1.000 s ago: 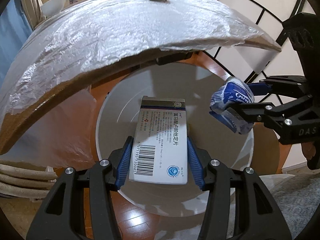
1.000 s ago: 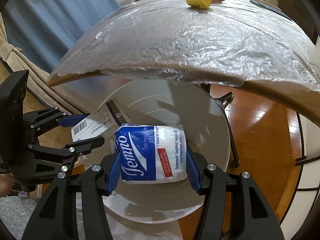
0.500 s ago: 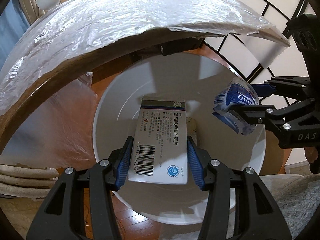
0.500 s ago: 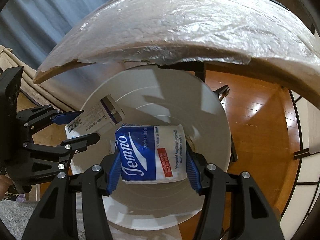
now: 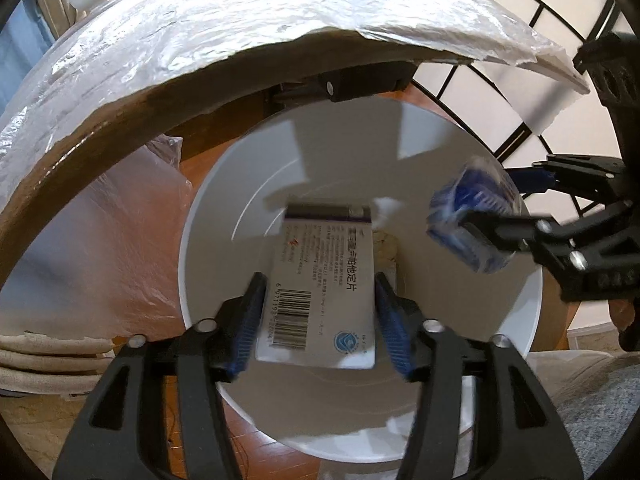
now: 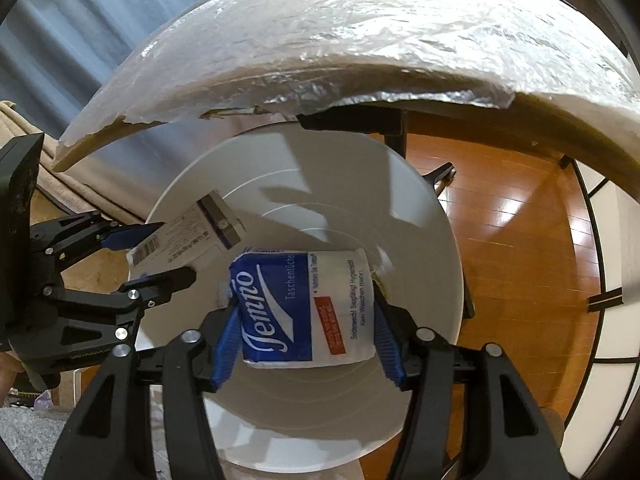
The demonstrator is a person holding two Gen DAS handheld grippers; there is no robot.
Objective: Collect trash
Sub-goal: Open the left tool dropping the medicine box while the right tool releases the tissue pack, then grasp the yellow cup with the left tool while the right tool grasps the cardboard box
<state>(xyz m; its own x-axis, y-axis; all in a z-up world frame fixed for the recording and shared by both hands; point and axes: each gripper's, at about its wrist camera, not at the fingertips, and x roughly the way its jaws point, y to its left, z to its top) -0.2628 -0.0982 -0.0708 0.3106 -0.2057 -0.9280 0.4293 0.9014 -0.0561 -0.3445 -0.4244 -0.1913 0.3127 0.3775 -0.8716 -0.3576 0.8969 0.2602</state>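
**Both grippers hold trash over the white bin**

The left gripper [image 5: 318, 312] is clenched on a flat white cardboard medicine box [image 5: 320, 284] with a barcode and a dark purple end band; its blue pads press the box's two long sides. The box hangs above the open mouth of the round white plastic bin [image 5: 208, 280], over the middle of the opening. In the right wrist view the same box [image 6: 184, 236] sits nearer the bin's left rim, pinched by the left gripper [image 6: 168, 250].

The right gripper [image 6: 306, 320] is clamped on a blue-and-white soft pack of paper tissues [image 6: 304, 308], also held over the bin [image 6: 420, 240] near the centre of its opening. From the left wrist view the pack [image 5: 472, 224] looks blurred and hangs by the bin's right rim.

Something small and pale lies at the bottom of the bin, too hidden to identify. The bin stands on a wooden floor [image 6: 520, 216] just beneath the edge of a table covered in crinkled clear plastic film [image 6: 380, 28].
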